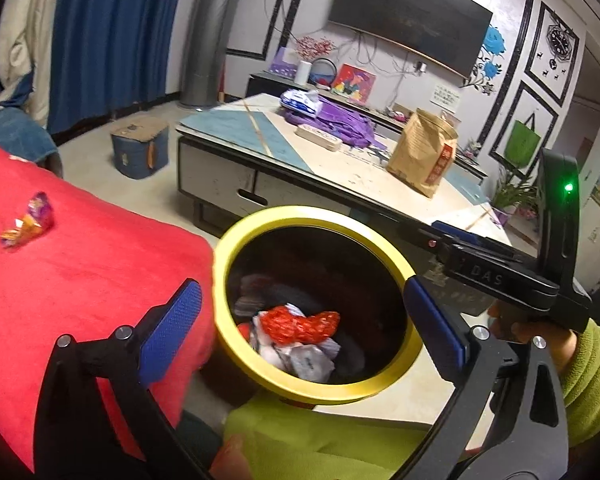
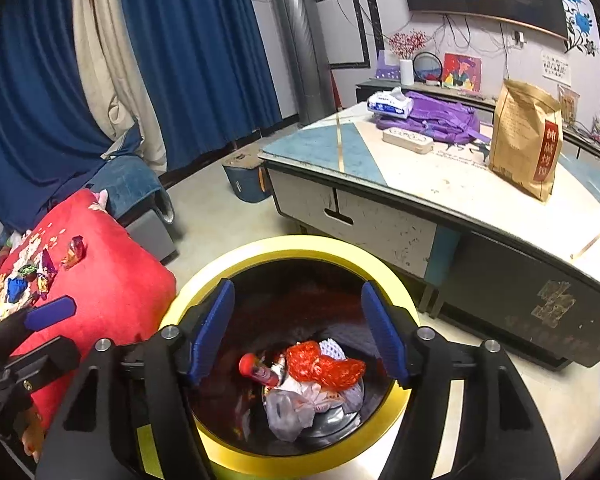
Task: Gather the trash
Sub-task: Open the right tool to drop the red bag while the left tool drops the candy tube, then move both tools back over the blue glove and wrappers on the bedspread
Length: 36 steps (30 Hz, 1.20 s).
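A round bin with a yellow rim [image 1: 320,216] [image 2: 300,246] stands on the floor beside a red cushion [image 1: 80,280] [image 2: 112,280]. Inside it lie a red net [image 1: 300,324] [image 2: 324,364], crumpled white wrappers [image 2: 292,412] and a red-capped tube [image 2: 256,368]. My left gripper [image 1: 304,326] hangs open over the bin's mouth, nothing between its pads. My right gripper [image 2: 298,332] is also open above the bin and empty. Candy wrappers [image 1: 28,220] [image 2: 74,252] lie on the cushion to the left.
A low coffee table [image 1: 260,148] [image 2: 380,200] stands just behind the bin, bearing a brown paper bag [image 1: 424,152] [image 2: 528,140] and a purple backpack [image 1: 340,120]. A blue box [image 1: 140,148] sits on the floor. Blue curtains [image 2: 180,60] hang behind.
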Motion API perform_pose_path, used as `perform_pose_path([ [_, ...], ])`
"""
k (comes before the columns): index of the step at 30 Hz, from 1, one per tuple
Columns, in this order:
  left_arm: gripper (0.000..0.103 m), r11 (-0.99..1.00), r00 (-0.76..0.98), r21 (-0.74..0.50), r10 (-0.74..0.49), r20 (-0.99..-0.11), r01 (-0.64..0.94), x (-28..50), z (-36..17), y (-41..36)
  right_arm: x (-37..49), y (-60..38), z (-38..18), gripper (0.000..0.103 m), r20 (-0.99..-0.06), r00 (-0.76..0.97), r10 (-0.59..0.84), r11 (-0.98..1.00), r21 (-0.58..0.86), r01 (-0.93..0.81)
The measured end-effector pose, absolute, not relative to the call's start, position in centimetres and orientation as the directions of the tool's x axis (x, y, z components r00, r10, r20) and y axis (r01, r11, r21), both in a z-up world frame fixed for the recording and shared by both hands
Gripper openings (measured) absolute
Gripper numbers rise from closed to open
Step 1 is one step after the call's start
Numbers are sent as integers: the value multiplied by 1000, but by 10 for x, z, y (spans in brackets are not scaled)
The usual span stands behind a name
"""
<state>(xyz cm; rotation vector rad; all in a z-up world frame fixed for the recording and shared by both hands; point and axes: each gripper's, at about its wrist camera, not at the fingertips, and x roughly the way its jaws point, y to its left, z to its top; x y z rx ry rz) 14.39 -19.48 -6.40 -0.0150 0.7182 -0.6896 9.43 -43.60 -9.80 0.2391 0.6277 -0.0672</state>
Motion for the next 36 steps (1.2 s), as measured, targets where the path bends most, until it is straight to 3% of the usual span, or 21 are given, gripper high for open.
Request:
perform_pose_path([
  [20,92,899,749,-158,-428,-506,408,130,-24,-128,66,-379,-48,76,-438,896,69,992,127,-15],
  [36,92,938,822,-186,-347,-452,293,127,-8,-78,48,-318,-28,84,-375,913,163,987,70,-148],
])
